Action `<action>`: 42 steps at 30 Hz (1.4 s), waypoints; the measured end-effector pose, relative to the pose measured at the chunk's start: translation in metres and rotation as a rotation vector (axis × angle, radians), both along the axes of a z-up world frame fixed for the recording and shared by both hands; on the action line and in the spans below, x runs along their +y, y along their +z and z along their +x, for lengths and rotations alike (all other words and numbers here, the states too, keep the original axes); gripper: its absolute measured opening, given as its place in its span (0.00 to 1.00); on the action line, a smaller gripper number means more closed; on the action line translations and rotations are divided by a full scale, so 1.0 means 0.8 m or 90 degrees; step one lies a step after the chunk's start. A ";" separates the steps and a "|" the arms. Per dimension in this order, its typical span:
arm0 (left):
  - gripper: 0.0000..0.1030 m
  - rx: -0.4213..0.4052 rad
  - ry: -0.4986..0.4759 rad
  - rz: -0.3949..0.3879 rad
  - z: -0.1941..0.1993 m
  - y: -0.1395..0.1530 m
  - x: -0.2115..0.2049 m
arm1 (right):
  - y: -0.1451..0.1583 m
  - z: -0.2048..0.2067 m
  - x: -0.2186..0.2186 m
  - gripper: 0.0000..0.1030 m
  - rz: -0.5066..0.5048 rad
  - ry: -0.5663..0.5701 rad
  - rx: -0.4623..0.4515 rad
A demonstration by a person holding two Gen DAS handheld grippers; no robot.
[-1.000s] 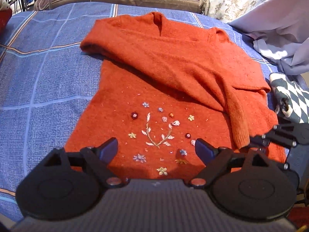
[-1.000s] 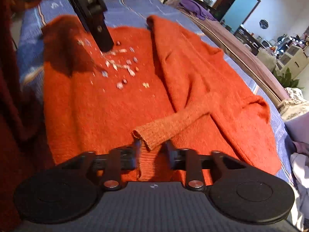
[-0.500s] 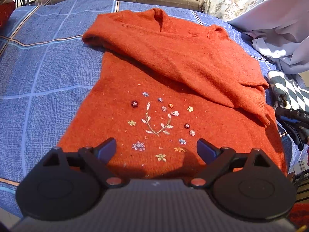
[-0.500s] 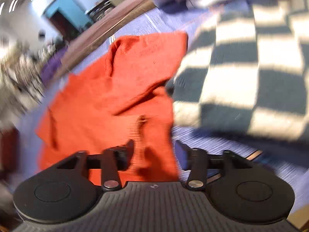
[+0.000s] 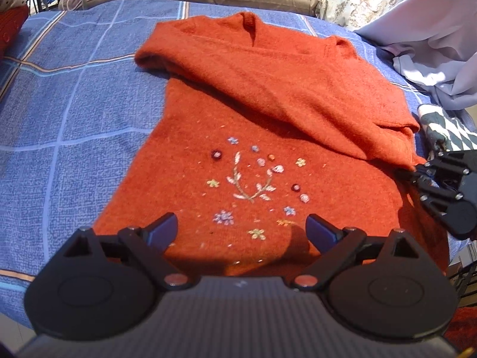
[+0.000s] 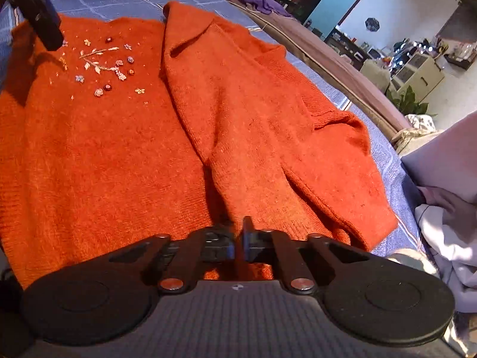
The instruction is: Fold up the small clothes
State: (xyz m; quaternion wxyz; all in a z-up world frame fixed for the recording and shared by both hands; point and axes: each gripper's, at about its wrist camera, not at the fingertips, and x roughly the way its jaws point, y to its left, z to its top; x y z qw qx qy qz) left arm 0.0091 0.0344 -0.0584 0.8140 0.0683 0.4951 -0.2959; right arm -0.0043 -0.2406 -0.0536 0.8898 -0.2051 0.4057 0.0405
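No readable text. Left hand-held gripper [image 5: 241, 228] wide open over sweater [image 5: 268, 155] hem; right hand-held gripper [image 6: 237, 243] clamped on sleeve cuff [image 6: 268, 208].

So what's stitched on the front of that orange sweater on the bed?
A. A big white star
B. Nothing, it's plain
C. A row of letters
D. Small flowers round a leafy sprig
D: the orange sweater carries a leafy sprig ringed by small flowers, embroidered on its front, plain in the left wrist view and also seen in the right wrist view.
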 end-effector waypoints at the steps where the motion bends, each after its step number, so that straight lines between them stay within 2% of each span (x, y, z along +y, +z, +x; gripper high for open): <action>1: 0.92 0.002 0.005 0.000 0.002 -0.001 0.003 | 0.015 0.000 -0.004 0.05 0.050 0.006 0.004; 3: 0.92 0.006 0.013 0.001 0.005 -0.002 0.008 | 0.052 0.007 -0.011 0.04 0.200 0.045 0.022; 4: 0.92 0.005 0.018 0.002 0.007 -0.002 0.010 | 0.075 0.007 -0.024 0.04 0.297 0.074 0.006; 6: 0.93 0.002 0.023 0.002 0.010 -0.001 0.011 | 0.111 0.010 -0.069 0.04 0.457 0.073 -0.015; 8: 0.93 0.000 0.026 0.000 0.011 0.001 0.011 | 0.126 0.033 -0.129 0.04 0.561 0.021 -0.002; 10: 0.94 -0.003 0.027 -0.002 0.010 0.003 0.010 | 0.113 0.060 -0.196 0.04 0.646 -0.089 0.038; 11: 0.94 -0.004 0.026 -0.004 0.009 0.003 0.010 | 0.096 0.074 -0.234 0.04 0.688 -0.163 0.080; 12: 0.95 -0.003 0.025 -0.004 0.008 0.004 0.010 | 0.082 0.083 -0.265 0.04 0.671 -0.232 0.098; 13: 0.95 -0.002 0.024 -0.001 0.007 0.003 0.009 | 0.066 0.090 -0.290 0.04 0.615 -0.289 0.131; 15: 0.95 -0.002 0.022 0.008 0.005 0.002 0.009 | 0.035 0.103 -0.327 0.04 0.567 -0.343 0.193; 16: 0.95 -0.002 0.022 0.012 0.005 0.002 0.010 | 0.018 0.101 -0.347 0.04 0.588 -0.413 0.200; 17: 0.95 -0.003 0.024 0.013 0.005 0.002 0.011 | 0.005 0.099 -0.359 0.04 0.609 -0.438 0.206; 20: 0.95 -0.006 0.033 0.016 0.010 0.005 0.015 | -0.005 0.113 -0.350 0.05 0.561 -0.422 0.223; 23: 0.95 -0.024 0.042 0.021 0.019 0.010 0.019 | -0.003 0.120 -0.329 0.05 0.479 -0.389 0.228; 27: 0.95 -0.075 0.049 0.047 0.036 0.017 0.016 | 0.006 0.116 -0.334 0.06 0.480 -0.385 0.202; 30: 0.95 -0.172 0.023 0.058 0.048 0.027 0.004 | 0.018 0.104 -0.324 0.06 0.472 -0.347 0.202; 32: 0.95 -0.239 -0.011 0.089 0.061 0.030 -0.014 | 0.030 0.089 -0.312 0.06 0.470 -0.317 0.197; 34: 0.95 -0.278 -0.024 0.109 0.084 0.032 -0.030 | 0.047 0.079 -0.300 0.06 0.482 -0.282 0.186; 37: 0.95 -0.286 -0.001 0.104 0.124 0.040 -0.048 | 0.082 0.055 -0.262 0.06 0.533 -0.216 0.182; 39: 0.95 -0.283 0.013 0.085 0.144 0.045 -0.055 | 0.116 0.057 -0.224 0.06 0.596 -0.103 0.174; 41: 0.95 -0.282 0.027 0.077 0.156 0.046 -0.061 | 0.147 0.048 -0.207 0.05 0.747 0.011 0.140; 42: 0.95 -0.279 0.032 0.074 0.161 0.045 -0.063 | 0.159 0.044 -0.205 0.05 0.795 0.049 0.121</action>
